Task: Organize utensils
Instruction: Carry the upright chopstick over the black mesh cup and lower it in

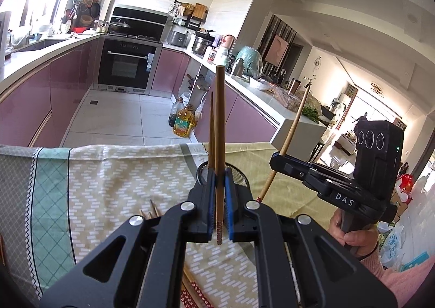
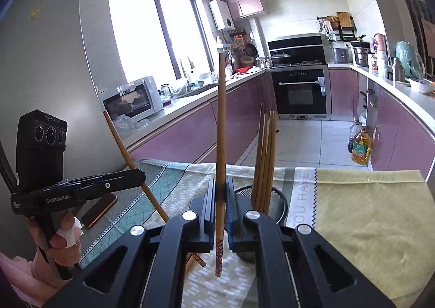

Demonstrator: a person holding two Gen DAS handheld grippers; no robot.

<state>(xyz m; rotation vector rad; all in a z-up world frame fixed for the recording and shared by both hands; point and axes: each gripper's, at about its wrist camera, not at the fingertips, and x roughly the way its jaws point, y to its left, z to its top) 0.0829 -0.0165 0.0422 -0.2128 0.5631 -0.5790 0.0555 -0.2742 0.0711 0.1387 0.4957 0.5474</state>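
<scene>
My left gripper (image 1: 219,177) is shut on a brown chopstick (image 1: 220,128) that stands upright, patterned end down. Behind it a black mesh holder (image 1: 239,174) stands on the patterned cloth (image 1: 122,177), with another chopstick (image 1: 211,123) in it. My right gripper (image 2: 219,193) is shut on a second upright chopstick (image 2: 220,128); it also shows at the right of the left wrist view (image 1: 280,161). In the right wrist view the mesh holder (image 2: 274,199) holds several chopsticks (image 2: 265,155). The left gripper (image 2: 138,174) is seen at the left with its chopstick (image 2: 127,155).
Loose chopsticks (image 1: 151,211) lie on the cloth near the left gripper; more lie below it (image 1: 194,291). A phone (image 2: 99,211) lies at the cloth's left side. A yellow cloth (image 2: 372,212) covers the right. Kitchen counters, an oven and oil bottles (image 1: 182,120) stand beyond the table edge.
</scene>
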